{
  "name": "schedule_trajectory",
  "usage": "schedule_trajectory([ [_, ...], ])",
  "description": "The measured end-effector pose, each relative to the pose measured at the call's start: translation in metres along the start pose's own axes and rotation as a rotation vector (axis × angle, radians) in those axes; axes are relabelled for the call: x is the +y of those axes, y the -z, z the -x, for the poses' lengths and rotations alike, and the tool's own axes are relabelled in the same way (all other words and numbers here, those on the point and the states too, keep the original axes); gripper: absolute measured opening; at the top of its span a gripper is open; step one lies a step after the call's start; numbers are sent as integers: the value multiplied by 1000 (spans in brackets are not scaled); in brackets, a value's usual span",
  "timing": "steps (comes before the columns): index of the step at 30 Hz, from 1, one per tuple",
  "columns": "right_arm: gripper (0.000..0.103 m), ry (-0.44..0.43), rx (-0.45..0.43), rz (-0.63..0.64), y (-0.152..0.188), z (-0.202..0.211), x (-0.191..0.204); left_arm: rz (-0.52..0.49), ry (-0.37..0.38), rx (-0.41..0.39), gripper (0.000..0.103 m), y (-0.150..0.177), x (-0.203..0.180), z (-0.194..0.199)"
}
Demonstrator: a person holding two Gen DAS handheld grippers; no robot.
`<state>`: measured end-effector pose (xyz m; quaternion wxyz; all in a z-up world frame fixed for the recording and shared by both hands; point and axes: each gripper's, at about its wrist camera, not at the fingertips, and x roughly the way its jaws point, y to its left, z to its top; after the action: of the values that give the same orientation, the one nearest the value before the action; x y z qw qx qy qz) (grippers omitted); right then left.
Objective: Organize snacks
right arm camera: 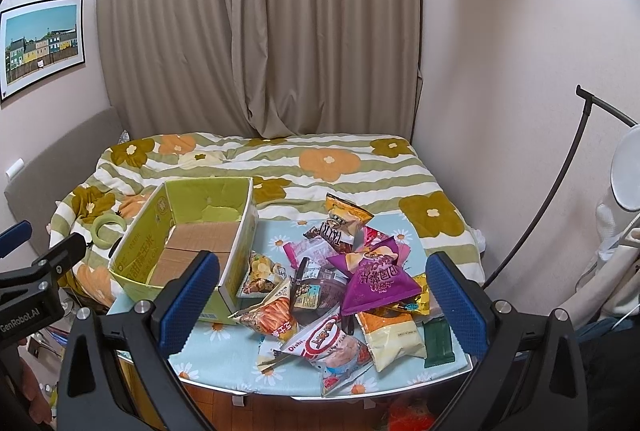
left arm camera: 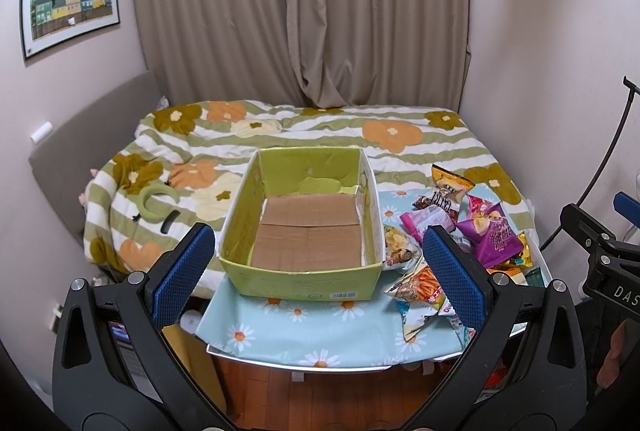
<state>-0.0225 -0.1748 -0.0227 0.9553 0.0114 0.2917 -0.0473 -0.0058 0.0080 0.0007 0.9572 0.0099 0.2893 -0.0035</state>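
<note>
Nothing is lying in the box [left arm camera: 308, 231] yet, so the sorting is judged to be just starting. The green cardboard box is sitting on the table [left arm camera: 304, 327] at 12 o'clock from the left gripper [left arm camera: 320, 267], its brown floor bare. The snack pile [right arm camera: 344, 279] is lying loose on the flowered cloth just beside the box, toward 3 o'clock of it, some packets overlapping.

Both grippers are hovering above the near table edge, tilted down toward the table. The left gripper's jaws are standing wide and holding nothing, framing the box. The right gripper [right arm camera: 324, 295] is likewise spread wide and empty, framing the pile, with the purple chip bag [right arm camera: 372, 279] near 12 o'clock and a red-and-white packet [right arm camera: 328, 347] closest to it.

The next move probably calls for the right gripper to drop onto one top packet, pinch a puffed edge without dragging neighbours off the table, then carry it toward 10 o'clock into the box.
</note>
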Motion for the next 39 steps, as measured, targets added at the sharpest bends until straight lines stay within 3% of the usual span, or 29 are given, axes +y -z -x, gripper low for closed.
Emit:
schedule_trajectory([
  [15,103,-3,-4,-7,2,0,-3,-4,4,10,103,-1,1,-2],
  [21,103,48,0,-30,-4,1,-17,-31,33,38,103,-6,5,-13],
  [25,103,92,35,-55,3,-2,-33,-84,72,-34,103,-3,-3,-27],
  [30,103,128,106,-49,26,-17,-57,-141,126,-70,103,7,-30,-59],
  [33,103,117,152,-53,44,-30,-77,-122,181,-7,103,21,-56,-79],
  [36,103,96,203,-52,62,-47,-97,-106,231,137,103,49,-78,-97],
  [39,103,52,251,-54,79,-67,-119,-113,229,246,103,76,-104,-117],
])
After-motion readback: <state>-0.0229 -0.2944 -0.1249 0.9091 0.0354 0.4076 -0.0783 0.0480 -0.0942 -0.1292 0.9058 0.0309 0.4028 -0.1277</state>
